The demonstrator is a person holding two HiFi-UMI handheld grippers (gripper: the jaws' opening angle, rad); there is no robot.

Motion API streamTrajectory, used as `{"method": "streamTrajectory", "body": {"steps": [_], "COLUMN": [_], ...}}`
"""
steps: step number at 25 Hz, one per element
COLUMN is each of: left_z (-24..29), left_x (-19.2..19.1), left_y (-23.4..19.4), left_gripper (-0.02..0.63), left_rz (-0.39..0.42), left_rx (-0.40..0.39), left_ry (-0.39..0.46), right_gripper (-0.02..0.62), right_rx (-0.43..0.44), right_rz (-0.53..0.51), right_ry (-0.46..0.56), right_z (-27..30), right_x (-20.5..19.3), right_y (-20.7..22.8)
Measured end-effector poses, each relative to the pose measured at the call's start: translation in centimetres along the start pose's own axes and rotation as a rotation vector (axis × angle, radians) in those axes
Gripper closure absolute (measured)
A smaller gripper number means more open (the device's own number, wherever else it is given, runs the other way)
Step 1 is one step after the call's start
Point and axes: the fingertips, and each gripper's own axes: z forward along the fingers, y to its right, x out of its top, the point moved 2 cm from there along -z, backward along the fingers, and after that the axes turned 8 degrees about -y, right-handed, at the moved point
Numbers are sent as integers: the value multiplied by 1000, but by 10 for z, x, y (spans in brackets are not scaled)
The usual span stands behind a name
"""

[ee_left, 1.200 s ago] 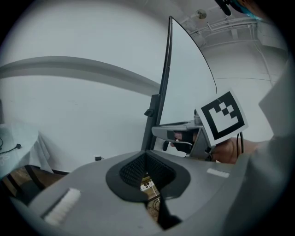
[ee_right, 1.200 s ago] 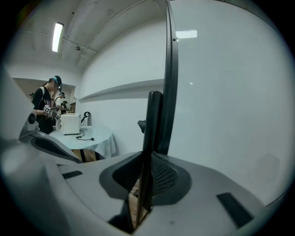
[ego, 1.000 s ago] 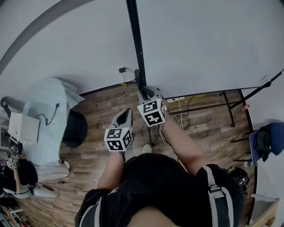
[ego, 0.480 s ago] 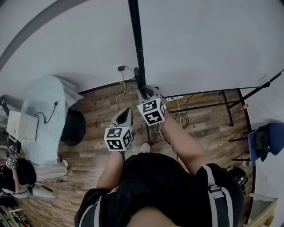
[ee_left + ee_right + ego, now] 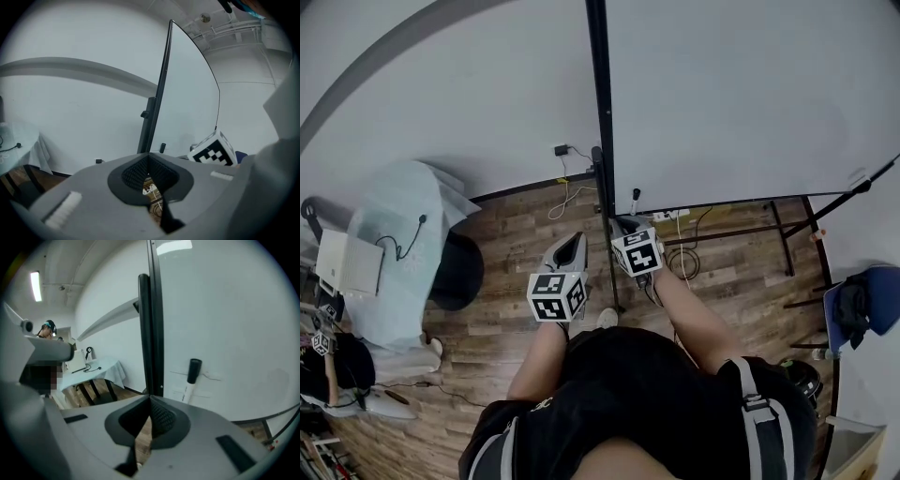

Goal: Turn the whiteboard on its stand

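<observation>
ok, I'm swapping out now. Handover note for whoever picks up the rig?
The left gripper is shut and empty, held low to the left of the stand's post.
The right gripper has just closed its jaws with nothing between them. It sits near the lower left corner of the whiteboard, with no grip on it.
The whiteboard stands on its stand, face towards the person. A marker sticks to it low down.
Done: nothing that shows.
Left: take hold of the board's edge and swing it round on the stand.
</observation>
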Motion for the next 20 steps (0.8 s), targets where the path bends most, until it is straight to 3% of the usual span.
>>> {"method": "streamTrajectory", "body": {"steps": [6,11,16,20], "left_z": [16,43,71,88], "left_x": [-1,1,5,7], "left_y": [10,42,91,136], "left_gripper": [598,598,598,598], "left_rz": [15,54,124,176], "left_rx": [-60,-162,-283,-382], "left_ry": [-13,-44,-65,-70], "right_gripper": [591,591,591,591], "right_rx": [-38,-108,-249,-422], "right_rz": [82,169,259,295], "right_ry": [165,280,368,535], "right_z": [-57,-116,-181,-243], "right_x": [3,5,-13,-40], "right_y": [17,49,88,115]}}
